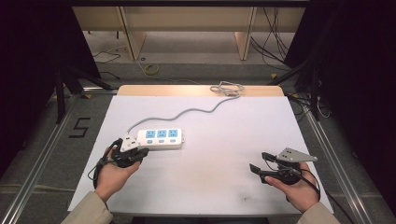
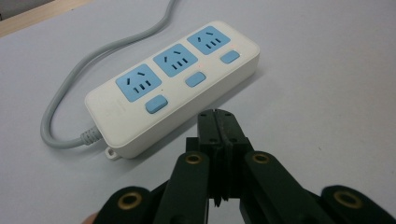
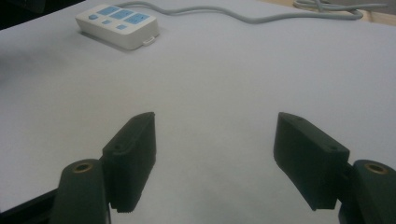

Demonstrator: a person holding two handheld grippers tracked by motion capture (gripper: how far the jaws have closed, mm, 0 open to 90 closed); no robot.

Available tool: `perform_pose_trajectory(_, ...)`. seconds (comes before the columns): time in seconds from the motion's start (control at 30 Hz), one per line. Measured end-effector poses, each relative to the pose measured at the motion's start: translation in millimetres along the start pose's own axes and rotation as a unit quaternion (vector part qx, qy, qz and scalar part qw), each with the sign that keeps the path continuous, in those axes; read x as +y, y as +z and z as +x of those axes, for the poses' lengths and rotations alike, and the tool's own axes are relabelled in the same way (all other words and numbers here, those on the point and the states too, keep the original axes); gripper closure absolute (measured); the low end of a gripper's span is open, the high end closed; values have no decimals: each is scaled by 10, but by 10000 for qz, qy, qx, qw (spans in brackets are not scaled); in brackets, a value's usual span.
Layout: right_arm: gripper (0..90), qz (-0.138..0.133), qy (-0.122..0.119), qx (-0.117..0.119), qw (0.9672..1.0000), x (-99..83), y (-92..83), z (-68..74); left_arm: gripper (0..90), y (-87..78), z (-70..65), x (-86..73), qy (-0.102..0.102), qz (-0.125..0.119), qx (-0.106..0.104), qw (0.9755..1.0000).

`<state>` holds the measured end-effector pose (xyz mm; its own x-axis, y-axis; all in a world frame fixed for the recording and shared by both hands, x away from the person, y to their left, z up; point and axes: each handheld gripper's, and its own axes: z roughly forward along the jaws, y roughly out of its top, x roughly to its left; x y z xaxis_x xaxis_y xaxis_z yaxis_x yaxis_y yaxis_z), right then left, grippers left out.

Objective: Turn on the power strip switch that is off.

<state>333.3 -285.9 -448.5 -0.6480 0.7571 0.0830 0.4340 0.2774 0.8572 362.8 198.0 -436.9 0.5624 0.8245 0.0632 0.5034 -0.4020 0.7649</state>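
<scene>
A white power strip (image 1: 160, 138) with three blue sockets and blue switches lies left of centre on the white table; it also appears in the left gripper view (image 2: 173, 84) and far off in the right gripper view (image 3: 117, 25). Its grey cable (image 1: 187, 113) runs to the table's far edge. My left gripper (image 1: 140, 151) is shut with nothing in it, its tips (image 2: 219, 122) just short of the strip's near side. My right gripper (image 1: 259, 162) stands open over bare table at the right, jaws wide apart (image 3: 215, 154).
The white table sheet (image 1: 210, 158) has a wooden strip along its far edge, where the cable's end lies coiled (image 1: 227, 88). Metal rails (image 1: 42, 158) run along both sides. A black "5" (image 1: 80, 127) is marked on the floor at the left.
</scene>
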Motion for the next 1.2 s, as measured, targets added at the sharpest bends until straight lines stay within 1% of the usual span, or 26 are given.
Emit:
perform_pose_trajectory(0.17,305,12,0,12,10000,1,-2,6,896,15,13,15,-3,20,10,10000)
perform_pose_trajectory(0.2,305,19,-4,10,10000,1,-2,6,897,21,16,21,-39,10,19,10000)
perform_pose_trajectory(0.27,305,15,-6,9,10000,0,-1,4,897,23,18,25,-47,13,22,10000)
perform_pose_trajectory(0.57,305,17,-1,17,10000,0,1,7,897,39,38,57,-13,57,56,10000)
perform_pose_trajectory(0.8,305,25,21,16,10000,-4,3,11,897,52,53,77,-29,65,94,9999)
perform_pose_trajectory(0.93,305,24,10,18,10000,-6,2,8,898,54,67,97,-29,96,143,9998)
perform_pose_trajectory(1.03,304,15,4,20,10000,-3,0,10,898,57,80,116,-43,71,183,9998)
perform_pose_trajectory(1.17,304,8,0,11,10000,-3,-4,14,898,70,107,126,-13,144,241,9996)
perform_pose_trajectory(1.2,304,23,2,13,10000,-4,-2,14,898,76,110,125,-45,147,245,9996)
